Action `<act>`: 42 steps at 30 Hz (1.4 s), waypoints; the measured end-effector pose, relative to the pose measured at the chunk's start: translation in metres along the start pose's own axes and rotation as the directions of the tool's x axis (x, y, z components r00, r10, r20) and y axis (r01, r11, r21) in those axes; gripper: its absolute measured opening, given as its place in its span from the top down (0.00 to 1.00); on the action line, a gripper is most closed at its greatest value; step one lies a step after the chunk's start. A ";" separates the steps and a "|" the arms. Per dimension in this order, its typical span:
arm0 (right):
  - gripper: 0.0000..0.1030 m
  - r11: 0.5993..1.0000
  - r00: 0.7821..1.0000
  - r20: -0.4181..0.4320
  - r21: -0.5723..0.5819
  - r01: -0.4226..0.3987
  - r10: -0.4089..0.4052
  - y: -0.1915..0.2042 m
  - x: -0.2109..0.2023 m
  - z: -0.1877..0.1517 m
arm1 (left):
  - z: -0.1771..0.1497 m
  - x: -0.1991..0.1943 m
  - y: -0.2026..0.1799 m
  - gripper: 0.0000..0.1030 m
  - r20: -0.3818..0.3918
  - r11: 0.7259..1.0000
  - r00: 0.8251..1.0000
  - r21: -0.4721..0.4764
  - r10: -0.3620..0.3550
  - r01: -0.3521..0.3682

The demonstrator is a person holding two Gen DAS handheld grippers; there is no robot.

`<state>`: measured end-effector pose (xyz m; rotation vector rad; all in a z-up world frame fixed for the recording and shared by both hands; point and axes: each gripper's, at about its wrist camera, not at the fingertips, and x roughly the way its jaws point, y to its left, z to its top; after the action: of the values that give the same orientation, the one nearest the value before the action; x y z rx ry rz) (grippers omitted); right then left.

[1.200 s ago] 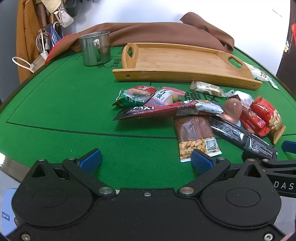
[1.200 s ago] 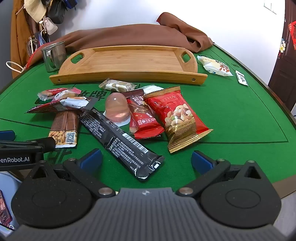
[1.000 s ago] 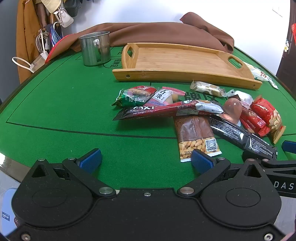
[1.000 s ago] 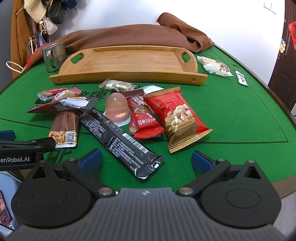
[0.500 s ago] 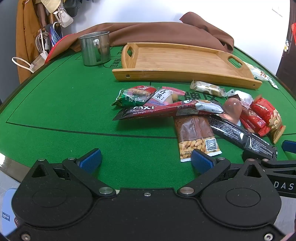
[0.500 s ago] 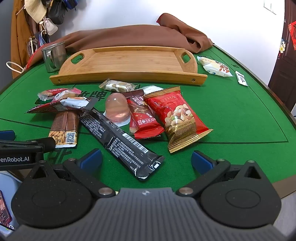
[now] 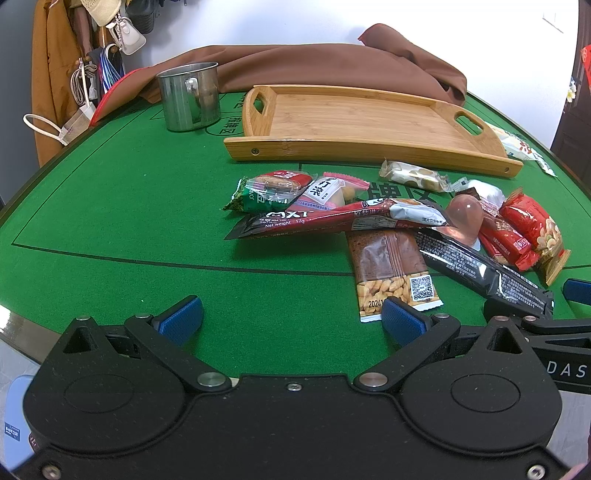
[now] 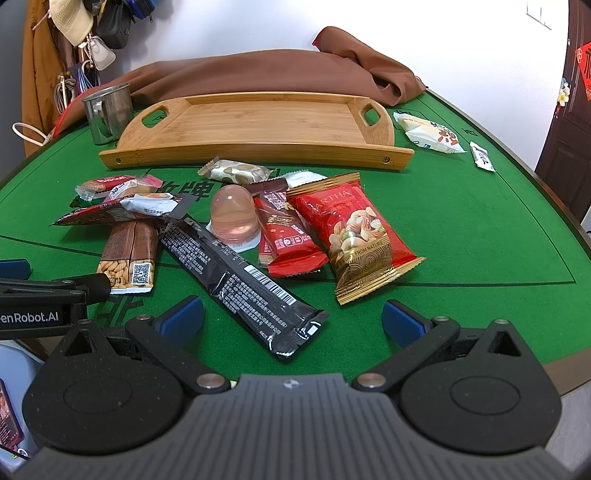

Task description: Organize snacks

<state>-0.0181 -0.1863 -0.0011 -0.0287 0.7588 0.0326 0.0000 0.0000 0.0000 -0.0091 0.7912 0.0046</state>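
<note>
Nothing moved: green felt table, brown cloth, white wall.

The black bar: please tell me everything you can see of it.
The black bar is a long glossy wrapper with white small print and a barcode. It lies flat and diagonal on the green table, sealed. Its far end tucks under the maroon stick, beside the jelly cup; its near end reaches between the open right gripper's fingers.
</note>
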 end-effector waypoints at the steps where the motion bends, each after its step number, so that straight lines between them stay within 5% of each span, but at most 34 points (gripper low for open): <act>1: 0.00 1.000 1.000 0.000 0.000 0.000 0.000 0.000 0.000 0.000 | 0.000 0.000 0.000 0.00 0.000 1.000 1.000 0.000 0.000 0.000; 42: 0.00 1.000 1.000 0.003 -0.004 0.001 -0.001 -0.001 -0.002 0.001 | 0.000 0.000 0.000 0.00 0.000 1.000 1.000 0.001 0.001 -0.001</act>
<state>-0.0189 -0.1876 0.0006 -0.0324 0.7563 0.0336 0.0000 -0.0001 -0.0001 -0.0075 0.7914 0.0047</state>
